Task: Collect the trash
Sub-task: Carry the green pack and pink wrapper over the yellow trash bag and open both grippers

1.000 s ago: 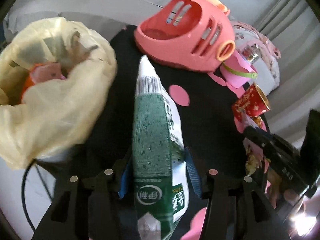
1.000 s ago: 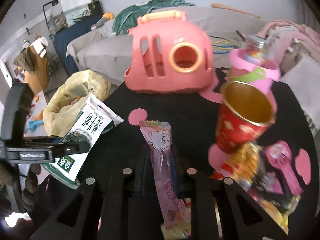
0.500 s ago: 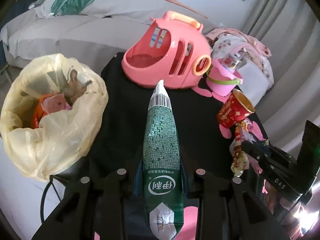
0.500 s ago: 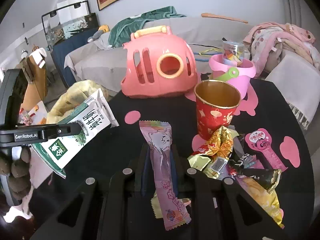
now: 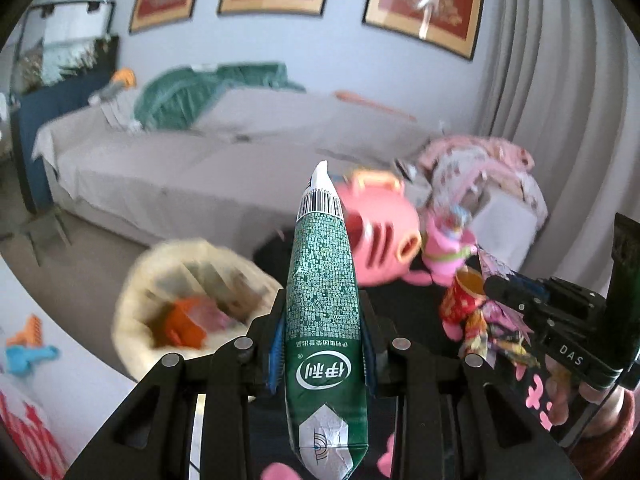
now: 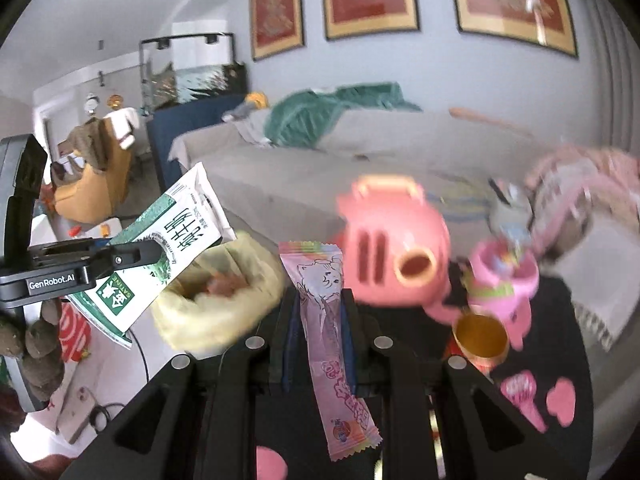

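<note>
Now, with the left gripper (image 5: 323, 344) clamping the carton (image 5: 325, 304) and the right gripper (image 6: 320, 336) clamping the wrapper (image 6: 326, 320), we should bring each above the bag (image 5: 192, 300) before releasing.

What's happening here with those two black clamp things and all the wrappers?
A person is clearing trash off a black table, holding a gripper in each hand. The left gripper is shut on a green milk carton; the right gripper is shut on a pink wrapper. Both are held up in the air near the yellowish trash bag beside the table. A red cup and more wrappers lie on the table.
</note>
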Motion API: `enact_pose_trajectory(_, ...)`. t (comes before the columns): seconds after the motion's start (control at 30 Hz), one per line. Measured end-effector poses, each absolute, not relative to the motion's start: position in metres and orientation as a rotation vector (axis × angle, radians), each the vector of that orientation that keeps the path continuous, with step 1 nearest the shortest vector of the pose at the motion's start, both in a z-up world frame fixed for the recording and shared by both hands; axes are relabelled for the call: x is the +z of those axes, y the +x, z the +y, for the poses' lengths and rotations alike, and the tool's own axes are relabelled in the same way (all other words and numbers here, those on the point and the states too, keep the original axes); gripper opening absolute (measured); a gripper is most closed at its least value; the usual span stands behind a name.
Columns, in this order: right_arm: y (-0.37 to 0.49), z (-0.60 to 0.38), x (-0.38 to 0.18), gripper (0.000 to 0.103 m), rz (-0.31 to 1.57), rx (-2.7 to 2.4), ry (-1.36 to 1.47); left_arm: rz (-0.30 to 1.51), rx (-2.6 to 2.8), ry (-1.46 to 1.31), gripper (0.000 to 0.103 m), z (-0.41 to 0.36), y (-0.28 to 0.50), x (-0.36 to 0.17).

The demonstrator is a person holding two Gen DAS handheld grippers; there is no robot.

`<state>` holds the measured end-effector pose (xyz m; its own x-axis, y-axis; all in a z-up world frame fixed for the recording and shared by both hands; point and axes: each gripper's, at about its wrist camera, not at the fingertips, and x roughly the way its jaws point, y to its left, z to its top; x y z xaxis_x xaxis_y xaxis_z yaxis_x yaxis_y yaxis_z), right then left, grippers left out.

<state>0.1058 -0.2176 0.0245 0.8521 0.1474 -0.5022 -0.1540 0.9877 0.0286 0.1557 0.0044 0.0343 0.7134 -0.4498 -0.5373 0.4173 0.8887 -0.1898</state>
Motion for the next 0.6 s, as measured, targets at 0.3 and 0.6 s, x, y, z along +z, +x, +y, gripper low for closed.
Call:
enact_pose_trajectory(0.3, 0.124, -0.15, 0.078, 0.018, 0.425, 0.26, -0.081, 0.489, -0.401, -0.082, 0.032, 0.071, 0.147, 0.081)
enact_pose_trajectory(0.6, 0.153, -0.105, 0.081, 0.018, 0.437, 0.321, -0.139, 0.511, -0.345, -0.151, 0.032, 0.117, 0.168, 0.069)
